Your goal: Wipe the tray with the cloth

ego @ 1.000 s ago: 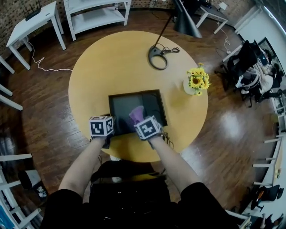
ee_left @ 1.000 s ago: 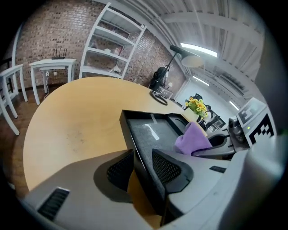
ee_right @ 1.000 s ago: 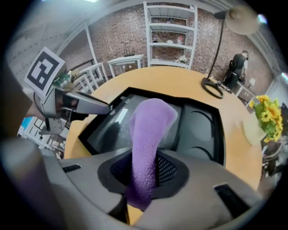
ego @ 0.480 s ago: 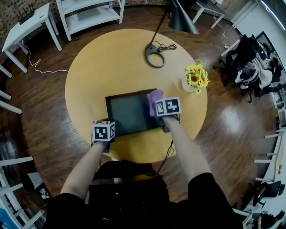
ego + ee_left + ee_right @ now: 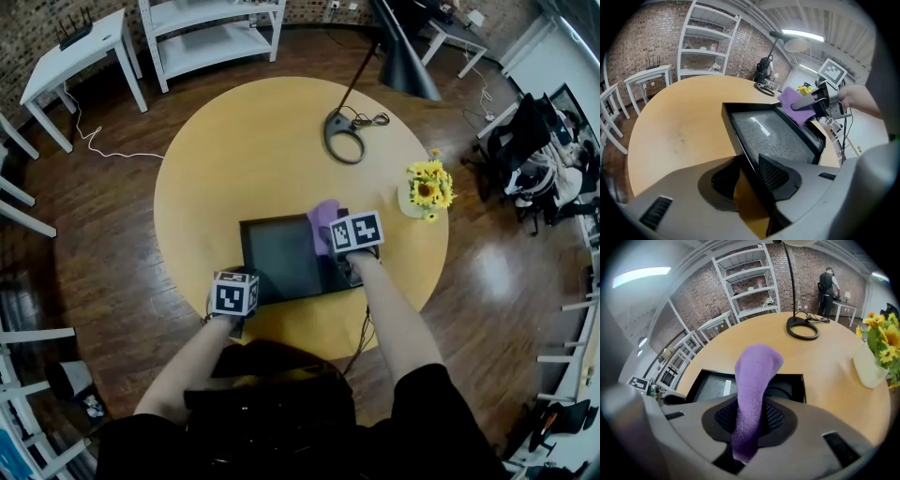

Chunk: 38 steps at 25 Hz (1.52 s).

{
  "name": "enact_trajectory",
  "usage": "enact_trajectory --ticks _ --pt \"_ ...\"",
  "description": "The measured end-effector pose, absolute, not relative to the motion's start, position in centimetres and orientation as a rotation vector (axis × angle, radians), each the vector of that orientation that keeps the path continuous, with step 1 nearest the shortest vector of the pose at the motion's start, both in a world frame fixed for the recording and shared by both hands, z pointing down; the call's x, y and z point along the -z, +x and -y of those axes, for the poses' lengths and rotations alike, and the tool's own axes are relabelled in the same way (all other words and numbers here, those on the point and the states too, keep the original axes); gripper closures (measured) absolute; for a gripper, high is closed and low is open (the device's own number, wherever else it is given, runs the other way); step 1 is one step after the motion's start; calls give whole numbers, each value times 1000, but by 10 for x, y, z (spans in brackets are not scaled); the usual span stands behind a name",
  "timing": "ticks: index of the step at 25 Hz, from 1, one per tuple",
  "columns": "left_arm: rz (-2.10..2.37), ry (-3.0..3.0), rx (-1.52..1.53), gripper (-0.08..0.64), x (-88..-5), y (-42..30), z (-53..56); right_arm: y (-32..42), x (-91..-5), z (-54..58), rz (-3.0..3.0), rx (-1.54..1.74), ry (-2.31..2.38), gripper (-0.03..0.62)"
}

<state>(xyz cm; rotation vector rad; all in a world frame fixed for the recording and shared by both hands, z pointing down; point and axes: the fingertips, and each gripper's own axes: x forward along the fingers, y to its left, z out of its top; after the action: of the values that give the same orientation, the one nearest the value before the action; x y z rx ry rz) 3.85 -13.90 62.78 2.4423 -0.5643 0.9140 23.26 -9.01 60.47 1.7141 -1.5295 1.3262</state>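
A black rectangular tray lies on the round wooden table. My left gripper is at the tray's near left corner, with its jaws closed over the tray's rim; the left gripper straddles that rim. My right gripper is over the tray's far right corner, shut on a purple cloth. The cloth stands up from between the jaws of the right gripper and droops forward over the tray. The cloth also shows in the left gripper view.
A white vase of sunflowers stands on the table right of the tray. The floor lamp's ring base rests at the far side, its shade above. White shelves and a white table stand beyond. A person is far off.
My right gripper has carried the cloth from the tray's middle to its far right corner. The left gripper has stayed at the near left corner.
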Motion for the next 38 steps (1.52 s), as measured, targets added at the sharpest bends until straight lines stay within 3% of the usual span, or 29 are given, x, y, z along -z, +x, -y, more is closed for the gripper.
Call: enact_trajectory --ticks 9,17,22,28,34,38 --pt "573 2430 -920 437 -628 38 139 267 -623 83 1402 -1308 1768 505" --pt "580 2426 -933 436 -629 34 140 270 -611 91 1343 -928 1684 509" --pt "587 2416 -920 436 -630 35 141 279 -600 63 1226 -876 1656 509" --pt "588 2417 -913 436 -630 33 143 214 -604 58 1581 -1368 1704 509" --pt "574 2419 -908 436 -629 34 145 232 -622 30 1394 -1180 1711 509" --pt "575 2422 -912 436 -629 36 143 249 -614 23 1281 -879 1640 511"
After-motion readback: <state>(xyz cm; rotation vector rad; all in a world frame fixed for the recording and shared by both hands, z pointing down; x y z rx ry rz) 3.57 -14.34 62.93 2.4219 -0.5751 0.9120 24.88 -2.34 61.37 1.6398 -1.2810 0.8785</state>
